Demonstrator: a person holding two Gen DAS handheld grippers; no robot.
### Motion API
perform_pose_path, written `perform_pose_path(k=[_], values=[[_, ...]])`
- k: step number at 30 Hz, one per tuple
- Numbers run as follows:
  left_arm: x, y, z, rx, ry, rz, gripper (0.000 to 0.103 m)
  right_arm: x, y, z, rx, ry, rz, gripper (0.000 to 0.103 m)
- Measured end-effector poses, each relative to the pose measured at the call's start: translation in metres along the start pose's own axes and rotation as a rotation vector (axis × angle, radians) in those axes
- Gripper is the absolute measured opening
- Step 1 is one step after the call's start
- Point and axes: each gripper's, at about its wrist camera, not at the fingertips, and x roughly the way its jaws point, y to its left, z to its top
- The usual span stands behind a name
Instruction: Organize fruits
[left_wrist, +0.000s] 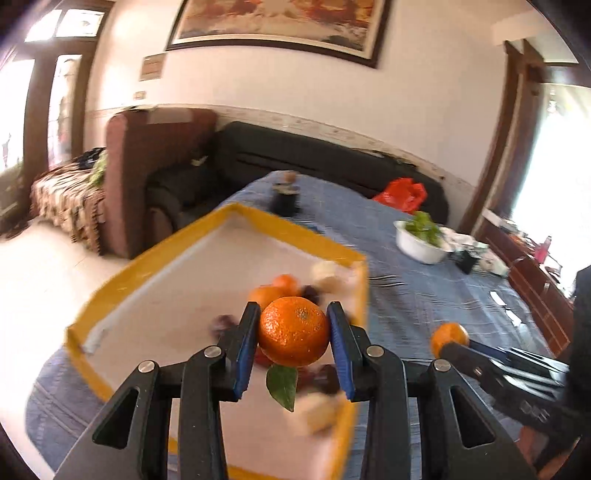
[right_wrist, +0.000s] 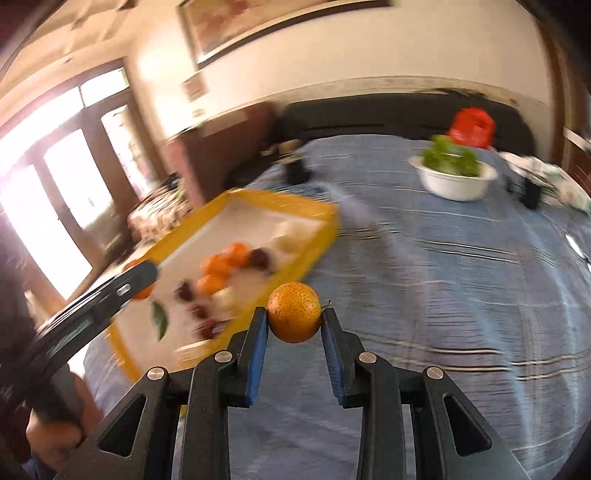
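Observation:
My left gripper is shut on a leafy orange tangerine and holds it above the yellow-rimmed white tray. The tray holds several tangerines, dark fruits and pale fruits, all blurred. My right gripper is shut on a second tangerine, above the blue tablecloth just right of the tray. The right gripper with its tangerine also shows in the left wrist view. The left gripper shows at the left of the right wrist view.
The table wears a blue striped cloth. A white bowl of greens stands at the far right, a red bag behind it. A dark jar stands beyond the tray. A black sofa lies behind the table.

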Motion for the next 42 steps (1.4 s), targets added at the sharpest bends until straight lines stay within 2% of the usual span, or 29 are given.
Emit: perform_pose_path(k=[5,12,22,34,39,42], values=[[0.011,0.039,-0.004,-0.055,0.041,0.048,0.036,0.026,0.047,-0.006,-0.127,0.052,0.053,0.033],[0.032,0.060,-0.010,-0.085,0.094,0.065,0.036,0.065,0.081,-0.017,-0.224,0.129,0.098,0.033],[0.048,0.058,-0.013,-0.078,0.155,0.036,0.036,0.075,0.103,-0.031,-0.355,0.081,0.086,0.034],[0.053,0.053,-0.014,-0.057,0.187,0.051,0.037,0.069,0.097,-0.032,-0.316,0.075,0.122,0.035],[0.053,0.053,-0.015,-0.055,0.187,0.050,0.040,0.065,0.096,-0.033,-0.311,0.058,0.113,0.035],[0.051,0.053,-0.015,-0.054,0.177,0.060,0.045,0.061,0.096,-0.033,-0.310,0.046,0.092,0.035]])
